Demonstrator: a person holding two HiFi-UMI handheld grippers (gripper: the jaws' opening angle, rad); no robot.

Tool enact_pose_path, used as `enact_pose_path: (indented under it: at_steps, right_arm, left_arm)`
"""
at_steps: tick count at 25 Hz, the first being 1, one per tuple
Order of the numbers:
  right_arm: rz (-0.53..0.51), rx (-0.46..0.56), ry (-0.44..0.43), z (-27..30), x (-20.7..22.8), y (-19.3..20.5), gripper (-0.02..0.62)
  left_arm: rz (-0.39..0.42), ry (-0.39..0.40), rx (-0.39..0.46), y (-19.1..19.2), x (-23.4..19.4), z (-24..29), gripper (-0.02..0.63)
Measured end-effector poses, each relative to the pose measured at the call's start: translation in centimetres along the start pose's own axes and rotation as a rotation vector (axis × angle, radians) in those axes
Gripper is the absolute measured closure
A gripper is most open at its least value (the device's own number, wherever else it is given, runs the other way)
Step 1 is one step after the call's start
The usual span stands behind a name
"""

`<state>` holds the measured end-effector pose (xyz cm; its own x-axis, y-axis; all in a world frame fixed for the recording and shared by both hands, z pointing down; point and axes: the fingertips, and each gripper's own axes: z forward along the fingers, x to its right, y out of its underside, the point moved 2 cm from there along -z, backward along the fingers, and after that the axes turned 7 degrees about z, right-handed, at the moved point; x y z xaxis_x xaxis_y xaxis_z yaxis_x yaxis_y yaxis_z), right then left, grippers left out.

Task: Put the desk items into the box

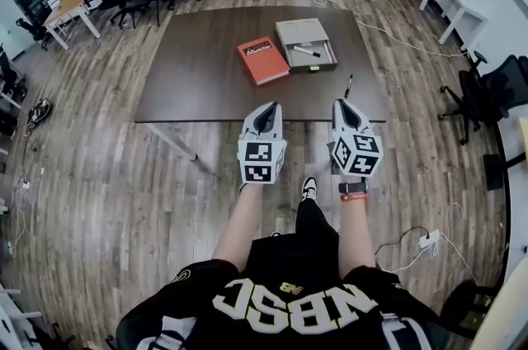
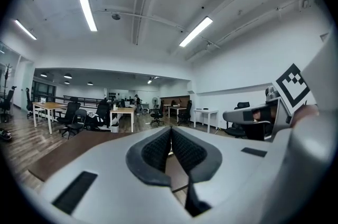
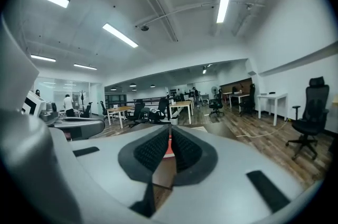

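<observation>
Grey padded jaws of the left gripper (image 2: 170, 133) are pressed together, with nothing between. Well ahead of them, on the dark table (image 1: 190, 84), the red book (image 1: 263, 59) is laid; just right of it stands the open box (image 1: 299, 32), a marker (image 1: 306, 52) inside. A thin dark pen (image 1: 349, 86) is seen at the table edge, close ahead of the right gripper (image 1: 342, 103), whose jaws are also closed together and empty. The pen could be knocked off by a low approach; the book could slip if only its corner is pinched.
</observation>
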<state>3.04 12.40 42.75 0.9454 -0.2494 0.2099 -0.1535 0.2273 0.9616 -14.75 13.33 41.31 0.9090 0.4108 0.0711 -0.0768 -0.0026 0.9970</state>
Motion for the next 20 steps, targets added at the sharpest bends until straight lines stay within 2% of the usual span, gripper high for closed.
enact_pose_path:
  at_steps: [4,12,17,20]
  right_arm:
    - [-0.009,-0.003,-0.043,5.6,1.9,-1.6,0.571]
    - [-0.027,0.009,-0.094,15.5,6.7,-6.8,0.568]
    - [-0.042,-0.029,-0.123,20.4,10.1,-8.8,0.566]
    - [-0.013,-0.045,-0.132,22.5,12.8,-9.1,0.565]
  left_arm:
    - [-0.001,-0.023,0.005,-0.3,-1.4,5.6,0.589]
    - [-0.005,-0.047,0.038,-3.2,-3.0,17.3,0.589]
    - [-0.019,-0.045,0.021,-3.4,-3.1,24.0,0.589]
    - [-0.023,-0.029,0.025,-3.3,-2.0,27.7,0.589]
